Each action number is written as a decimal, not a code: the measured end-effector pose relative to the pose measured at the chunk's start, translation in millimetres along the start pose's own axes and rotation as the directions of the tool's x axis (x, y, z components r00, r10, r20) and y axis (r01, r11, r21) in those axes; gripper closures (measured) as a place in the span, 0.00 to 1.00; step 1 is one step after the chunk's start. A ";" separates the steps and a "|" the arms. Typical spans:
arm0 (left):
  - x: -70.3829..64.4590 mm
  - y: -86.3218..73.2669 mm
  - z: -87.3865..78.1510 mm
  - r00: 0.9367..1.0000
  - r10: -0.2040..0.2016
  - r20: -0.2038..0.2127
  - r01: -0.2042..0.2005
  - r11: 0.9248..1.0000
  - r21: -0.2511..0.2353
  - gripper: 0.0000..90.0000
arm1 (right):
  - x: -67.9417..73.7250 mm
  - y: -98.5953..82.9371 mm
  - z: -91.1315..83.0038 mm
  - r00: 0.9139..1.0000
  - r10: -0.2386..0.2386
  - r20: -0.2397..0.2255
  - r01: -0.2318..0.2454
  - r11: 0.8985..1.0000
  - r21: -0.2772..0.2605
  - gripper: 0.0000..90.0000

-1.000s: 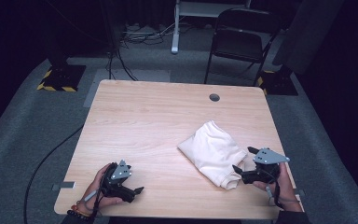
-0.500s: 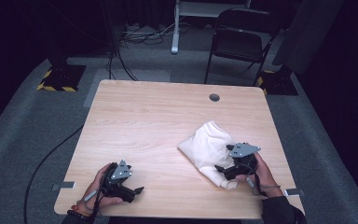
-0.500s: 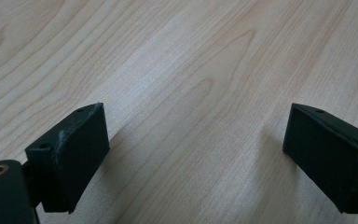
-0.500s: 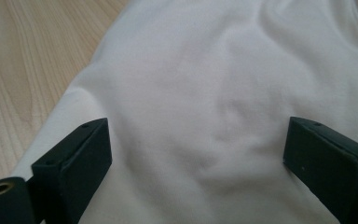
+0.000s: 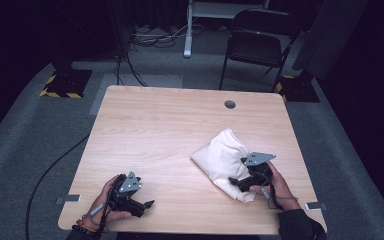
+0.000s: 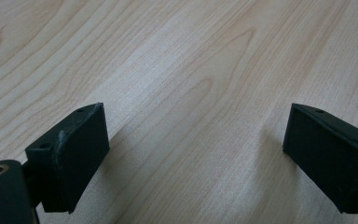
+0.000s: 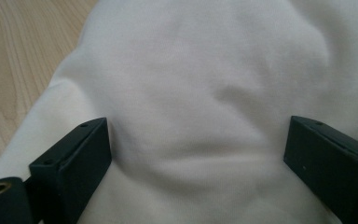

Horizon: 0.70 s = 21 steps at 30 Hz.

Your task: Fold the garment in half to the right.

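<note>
Right gripper [image 5: 240, 181] moved in from the table's right edge, toward nine o'clock, first reaching the white cloth [image 5: 220, 152] and now hovering over its near end. Jaws spread wide over the bunched fabric in the right gripper view, cloth [image 7: 205, 93] spanning the gap between them. Right hand [image 5: 272, 182] drawn inward with it, away from the four o'clock corner of the table [image 5: 170, 120].

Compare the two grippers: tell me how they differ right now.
The right gripper sits over the white cloth, which spans the gap between its jaws; the left gripper has bare table between its jaws. The right is at the table's right side, the left near the front-left corner. Both are open.
</note>
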<state>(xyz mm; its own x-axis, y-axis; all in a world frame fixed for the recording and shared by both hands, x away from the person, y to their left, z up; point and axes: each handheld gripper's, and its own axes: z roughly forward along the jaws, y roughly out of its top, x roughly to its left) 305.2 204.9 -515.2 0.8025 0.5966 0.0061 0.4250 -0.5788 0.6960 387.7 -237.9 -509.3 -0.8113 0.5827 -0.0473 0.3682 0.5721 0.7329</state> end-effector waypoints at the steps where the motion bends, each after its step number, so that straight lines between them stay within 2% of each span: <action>1: 0.0 0.0 0.0 1.000 0.000 0.000 0.000 1.000 0.000 0.08 | 1.2 -0.2 -0.5 1.000 0.011 0.009 -0.011 1.000 0.003 0.07; 8: 0.0 0.0 0.0 1.000 0.000 0.000 0.000 1.000 0.000 0.08 | 8.7 -2.7 -2.7 0.997 0.054 0.058 -0.054 0.999 0.000 0.08; 12: 0.0 0.0 0.0 1.000 0.000 0.000 0.000 1.000 0.000 0.08 | 19.1 -3.9 -6.1 0.992 0.086 0.092 -0.087 0.996 0.010 0.08; 15: 0.0 0.0 0.0 1.000 0.000 0.000 0.000 1.000 0.000 0.08 | 23.5 -4.4 -7.4 0.991 0.090 0.104 -0.092 0.996 0.014 0.08; 17: 0.0 0.0 0.0 1.000 0.000 0.000 0.000 1.000 0.000 0.08 | 34.0 -3.7 -10.2 0.987 0.105 0.122 -0.109 0.993 0.032 0.10; 21: 0.1 0.0 0.1 1.000 0.000 0.000 0.000 1.000 0.000 0.08 | 46.1 0.0 -11.2 0.983 0.119 0.141 -0.129 0.990 0.063 0.10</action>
<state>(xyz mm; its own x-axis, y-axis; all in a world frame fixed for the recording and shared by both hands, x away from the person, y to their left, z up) 305.2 204.9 -515.2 0.8025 0.5966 0.0060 0.4250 -0.5786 0.6961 345.2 -217.5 -503.9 -0.6895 0.7222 -0.0551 0.4975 0.5276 0.6885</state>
